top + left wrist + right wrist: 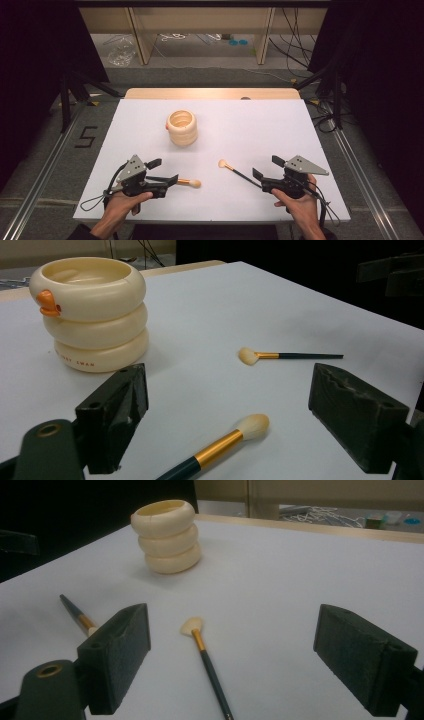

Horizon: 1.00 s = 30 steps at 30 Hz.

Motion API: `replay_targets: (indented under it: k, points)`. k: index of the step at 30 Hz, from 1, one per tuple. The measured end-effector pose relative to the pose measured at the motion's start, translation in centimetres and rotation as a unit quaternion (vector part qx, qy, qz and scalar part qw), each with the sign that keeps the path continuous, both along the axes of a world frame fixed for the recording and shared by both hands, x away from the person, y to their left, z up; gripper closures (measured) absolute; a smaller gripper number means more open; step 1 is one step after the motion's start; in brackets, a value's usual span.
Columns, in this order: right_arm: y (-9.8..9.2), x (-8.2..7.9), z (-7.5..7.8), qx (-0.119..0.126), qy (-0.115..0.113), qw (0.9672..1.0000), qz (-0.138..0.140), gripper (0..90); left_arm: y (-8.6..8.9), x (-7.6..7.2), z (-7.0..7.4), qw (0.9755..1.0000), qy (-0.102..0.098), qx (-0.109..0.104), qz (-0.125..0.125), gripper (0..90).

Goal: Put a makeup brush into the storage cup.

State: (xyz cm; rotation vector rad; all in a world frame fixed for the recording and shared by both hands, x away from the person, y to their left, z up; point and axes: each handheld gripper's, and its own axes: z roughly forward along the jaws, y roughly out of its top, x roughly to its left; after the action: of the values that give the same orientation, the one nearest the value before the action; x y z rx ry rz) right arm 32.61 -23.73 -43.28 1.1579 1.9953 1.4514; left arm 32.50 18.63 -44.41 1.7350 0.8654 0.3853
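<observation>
A cream cup of three stacked rings (181, 127) with a small orange beak (46, 302) stands upright mid-table. Two dark-handled makeup brushes lie flat on the white table (240, 125). One brush (192, 183) has a gold band and a fluffy tip; its handle runs under my left gripper (164, 171), which is open. In the left gripper view that brush (220, 445) lies on the table between the wide-apart jaws, untouched. The other brush (234, 170) points at my right gripper (267, 167), also open. In the right gripper view this brush (205, 655) lies between the spread jaws.
The table's front edge is just below both hands, and a bare wooden strip (210, 93) runs along its far edge. Dark stands and cables flank the table. The cup (167, 537) stands beyond both brushes.
</observation>
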Motion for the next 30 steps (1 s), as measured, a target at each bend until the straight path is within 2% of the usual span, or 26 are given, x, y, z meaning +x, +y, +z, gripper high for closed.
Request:
replay_targets:
  k: [4,5,6,8,11,13,14,19,20,23,24,25,26,28,29,30]
  points:
    - [-0.1,-0.1,0.1,-0.004,0.004,1.0,0.003,16.0,0.0,0.0,0.0,1.0,0.002,0.002,0.0,16.0]
    - [0.0,0.0,0.0,0.006,0.0,1.0,0.005,16.1,0.1,0.0,0.0,1.0,0.001,0.001,0.0,16.1]
    - [-0.1,0.0,0.1,-0.001,0.006,1.0,0.004,16.2,0.1,0.0,0.0,1.0,0.001,0.002,-0.001,16.1]
    - [0.0,0.1,0.0,0.007,0.001,1.0,0.007,16.3,0.1,0.1,0.0,1.0,0.003,0.003,0.0,16.1]
    - [0.0,0.2,-0.1,0.005,-0.006,0.9999,0.008,16.4,0.2,0.2,0.0,1.0,0.002,0.007,-0.004,16.2]
    - [-0.1,0.2,-0.1,0.006,-0.003,0.9999,0.009,16.6,0.2,0.2,0.1,0.9999,0.003,0.009,-0.007,16.2]
    - [0.0,0.2,-0.1,0.008,-0.001,0.9999,0.009,16.7,0.3,0.4,0.2,0.9998,-0.001,0.017,-0.011,16.2]
    - [-0.1,0.2,-0.1,0.006,-0.003,0.9999,0.011,17.0,0.3,0.8,0.2,0.9995,-0.001,0.027,-0.013,16.5]
    - [-0.1,0.2,-0.1,0.003,0.0,0.9999,0.012,17.1,0.3,1.0,0.2,0.9991,-0.001,0.037,-0.019,16.6]
    - [-0.1,0.2,-0.1,0.004,-0.003,0.9999,0.011,17.3,0.0,1.1,0.2,0.9988,0.001,0.04,-0.03,16.3]
    - [-0.1,0.2,-0.1,0.004,-0.003,0.9999,0.011,17.3,-0.2,1.3,0.1,0.998,0.004,0.049,-0.041,16.6]
    - [-0.1,0.2,-0.1,0.004,-0.003,0.9999,0.011,17.3,-0.2,1.3,0.1,0.998,0.004,0.049,-0.041,16.9]
    - [-0.1,0.2,-0.1,0.004,-0.003,0.9999,0.012,17.6,-0.3,1.6,0.1,0.9964,0.004,0.064,-0.055,17.1]
    - [-0.1,0.3,-0.1,0.004,-0.003,0.9999,0.012,17.7,-0.3,1.9,0.1,0.9949,0.005,0.078,-0.064,18.1]
    - [-0.1,0.3,-0.1,0.004,-0.003,0.9999,0.012,17.7,-0.3,1.9,0.1,0.9949,0.005,0.078,-0.064,18.6]
    - [-0.1,0.3,-0.1,0.003,0.005,0.9999,0.013,17.9,-0.2,2.2,0.1,0.9938,0.008,0.087,-0.069,19.1]
